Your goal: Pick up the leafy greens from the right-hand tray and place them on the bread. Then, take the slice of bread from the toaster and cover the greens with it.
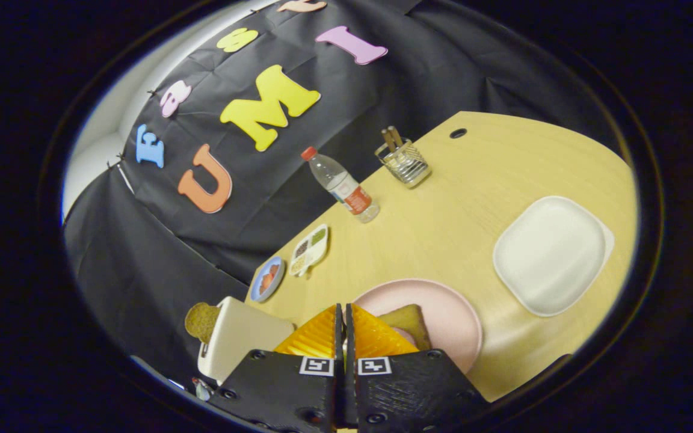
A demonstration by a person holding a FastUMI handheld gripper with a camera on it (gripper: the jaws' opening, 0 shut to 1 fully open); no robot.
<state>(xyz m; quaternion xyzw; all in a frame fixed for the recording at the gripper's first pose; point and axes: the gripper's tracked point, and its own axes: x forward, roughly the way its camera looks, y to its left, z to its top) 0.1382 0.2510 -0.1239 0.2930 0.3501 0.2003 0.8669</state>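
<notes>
Gripper (pixel 344 325): fingers pressed together, only a thin seam between them; whether a leaf is pinched in that seam cannot be told.

Pink plate (pixel 455 319): just beyond the fingers, carrying a slice of bread (pixel 409 320), partly hidden by them. Placed as the base of the sandwich. No greens can be made out on it.

Toaster (pixel 238 343): beside the fingers on the left, near the desk edge, a second bread slice (pixel 201 320) standing up out of its slot, ready for lifting.

White tray (pixel 548 254): further right on the desk (pixel 443 222), its surface bare; greens judged already taken.

Blue dish (pixel 266 278) and divided dish (pixel 309 249): left, toward the wall.

Water bottle (pixel 343 184) and wire holder (pixel 405 161): farthest, at the back edge.
</notes>
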